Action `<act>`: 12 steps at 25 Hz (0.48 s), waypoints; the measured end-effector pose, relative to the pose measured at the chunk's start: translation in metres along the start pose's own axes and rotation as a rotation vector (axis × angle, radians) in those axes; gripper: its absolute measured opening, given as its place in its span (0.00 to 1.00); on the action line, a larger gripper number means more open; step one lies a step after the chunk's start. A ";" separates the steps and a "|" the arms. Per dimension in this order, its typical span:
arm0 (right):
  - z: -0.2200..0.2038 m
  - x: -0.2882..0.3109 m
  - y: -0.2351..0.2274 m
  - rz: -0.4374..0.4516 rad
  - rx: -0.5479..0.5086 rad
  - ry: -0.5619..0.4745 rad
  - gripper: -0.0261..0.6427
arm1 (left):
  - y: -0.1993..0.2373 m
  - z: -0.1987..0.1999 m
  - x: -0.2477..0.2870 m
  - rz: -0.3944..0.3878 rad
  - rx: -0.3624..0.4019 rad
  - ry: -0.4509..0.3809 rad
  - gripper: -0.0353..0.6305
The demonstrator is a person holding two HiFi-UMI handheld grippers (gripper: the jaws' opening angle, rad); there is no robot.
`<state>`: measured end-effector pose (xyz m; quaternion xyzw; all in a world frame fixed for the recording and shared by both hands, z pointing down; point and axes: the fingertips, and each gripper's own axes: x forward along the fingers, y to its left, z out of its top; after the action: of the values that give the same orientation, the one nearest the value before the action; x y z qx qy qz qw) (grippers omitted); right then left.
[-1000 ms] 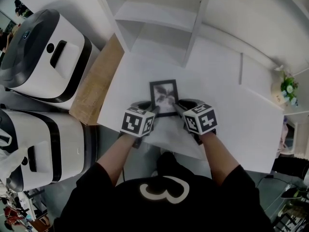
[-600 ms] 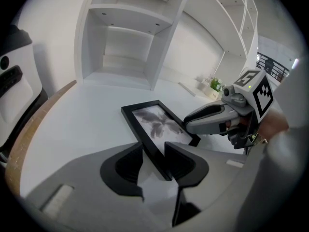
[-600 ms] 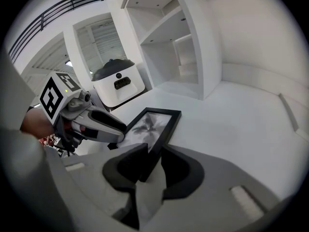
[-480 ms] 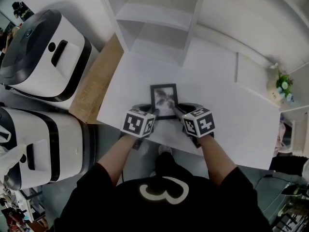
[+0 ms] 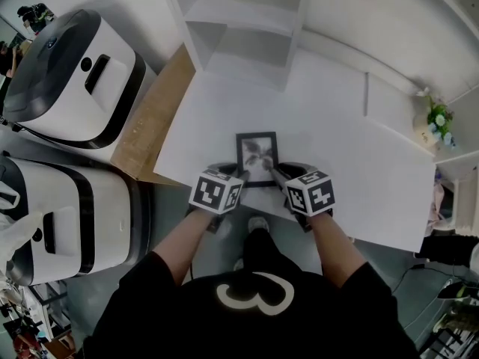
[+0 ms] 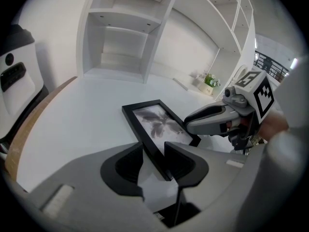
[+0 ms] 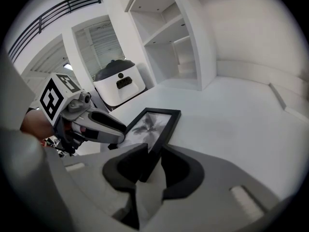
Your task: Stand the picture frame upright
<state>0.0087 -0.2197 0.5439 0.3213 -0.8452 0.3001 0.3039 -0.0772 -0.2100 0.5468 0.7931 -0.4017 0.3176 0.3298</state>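
**At the table's near edge, both grippers pinch the picture frame**

On the white table (image 5: 359, 170), close to its near edge, the picture frame (image 5: 257, 158) lies face up. It is a black frame around a grey flower print, and its long sides run away from the person. It is not standing yet, and I cannot tell whether its near end is off the table.

The left gripper (image 6: 153, 162) has its jaws closed on the frame's left side, close to the near corner. One pad sits outside the black rail and the other on the picture side, with the rail pinched between them. The right gripper (image 7: 150, 164) holds the right side in the same way, its two pads pressed against that rail near the other near corner. The two grippers face each other across the frame's near end, each pointing down and inward. The person's arms, in black sleeves, reach in from below.

A white shelf unit (image 5: 247, 28) stands at the far side of the table. A wooden board (image 5: 153, 118) lies beside the table's left edge. Two white-and-black machines (image 5: 71, 81) sit further left, and a small potted plant (image 5: 438, 122) stands far to the right.
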 end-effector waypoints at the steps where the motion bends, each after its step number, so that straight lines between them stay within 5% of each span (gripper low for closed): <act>1: -0.003 -0.002 0.003 -0.001 0.003 0.000 0.18 | -0.002 -0.004 -0.001 -0.002 0.000 0.004 0.26; 12: -0.040 -0.022 0.033 -0.008 0.057 -0.008 0.18 | -0.026 -0.044 -0.021 -0.016 0.000 0.017 0.26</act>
<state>0.0112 -0.1633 0.5437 0.3345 -0.8361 0.3216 0.2924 -0.0757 -0.1549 0.5498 0.7935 -0.3923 0.3217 0.3360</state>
